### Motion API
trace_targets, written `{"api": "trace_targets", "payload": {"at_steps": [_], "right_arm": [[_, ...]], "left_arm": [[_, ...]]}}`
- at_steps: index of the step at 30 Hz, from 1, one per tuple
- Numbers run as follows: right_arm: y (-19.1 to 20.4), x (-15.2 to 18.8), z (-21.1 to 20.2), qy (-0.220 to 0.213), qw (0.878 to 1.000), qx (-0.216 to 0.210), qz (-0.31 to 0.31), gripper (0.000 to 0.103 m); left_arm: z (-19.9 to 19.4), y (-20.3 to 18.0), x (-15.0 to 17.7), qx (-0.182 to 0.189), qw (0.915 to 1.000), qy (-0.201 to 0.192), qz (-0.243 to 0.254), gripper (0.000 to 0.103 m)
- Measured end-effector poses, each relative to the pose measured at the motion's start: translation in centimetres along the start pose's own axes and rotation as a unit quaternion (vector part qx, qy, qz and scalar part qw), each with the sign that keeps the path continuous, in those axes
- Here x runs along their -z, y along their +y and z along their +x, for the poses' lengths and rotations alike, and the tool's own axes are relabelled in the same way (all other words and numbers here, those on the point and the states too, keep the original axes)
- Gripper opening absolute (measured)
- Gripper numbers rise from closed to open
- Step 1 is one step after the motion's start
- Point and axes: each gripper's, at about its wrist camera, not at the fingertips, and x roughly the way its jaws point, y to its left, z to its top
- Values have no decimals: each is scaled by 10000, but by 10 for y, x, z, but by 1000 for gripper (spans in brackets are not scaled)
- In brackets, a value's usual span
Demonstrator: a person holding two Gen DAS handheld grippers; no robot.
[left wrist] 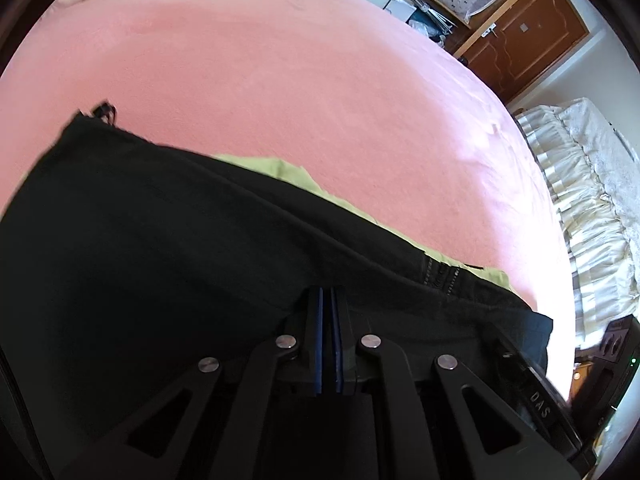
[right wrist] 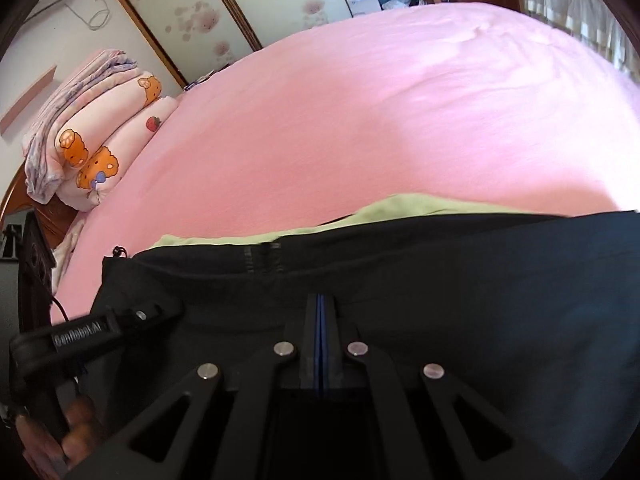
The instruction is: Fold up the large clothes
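A black jacket [left wrist: 180, 260] with a light green lining [left wrist: 280, 170] lies bunched on the pink bed sheet [left wrist: 280, 80]. Its zipper [left wrist: 440, 276] sits near the top fold. My left gripper [left wrist: 329, 290] is shut, its tips sunk in black cloth that creases toward them. In the right wrist view the same jacket [right wrist: 480, 300] fills the lower half, green lining [right wrist: 400, 206] along its far edge. My right gripper [right wrist: 321, 296] is shut on the black cloth too. The left gripper's body [right wrist: 120, 320] shows at lower left, held by a hand [right wrist: 76, 420].
Folded quilts with bear prints [right wrist: 92, 148] are stacked at the bed's head by a dark wooden headboard [right wrist: 36, 264]. Flower-print panels [right wrist: 192, 8] and a wooden wardrobe [left wrist: 532, 36] stand beyond the bed. A cream frilled cover [left wrist: 580, 200] lies to the right.
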Motion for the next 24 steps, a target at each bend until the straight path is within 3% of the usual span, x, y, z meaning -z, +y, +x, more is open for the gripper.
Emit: {"api": "trace_targets", "payload": {"at_steps": [2,6,11,15,20,21,22,24], "right_arm": [[-13,0,-8,-73,9984,557,-52,0],[-60,1,-18,-54,9964,375,754,0],[-101,2,-37,-106,9883,901,1223,0],[-133,10,-52,-119,9742,1667,1514,0],[-154,12,-69,-57,9502,2708,1540,0],[-157,11,-73,33,9350,3185,1559,0],[-159,11,-78,44,9275,3383,1589,0],[-166,15,-94,-40,9267,3251,1886,0]], "left_arm": [[-6,2,-3,-82,9999,-65,1,4],[-16,19,-7,-421,9988,-232,-34,4],[-31,59,-9,-1083,9923,-316,-505,4],[-47,88,-1,-1518,9839,-381,-863,4],[-62,109,7,-1783,9775,-390,-1060,4],[-67,110,7,-1838,9764,-435,-1048,4],[-72,110,9,-1920,9748,-494,-1024,5],[-81,107,13,-2040,9719,-572,-1028,13]]}}
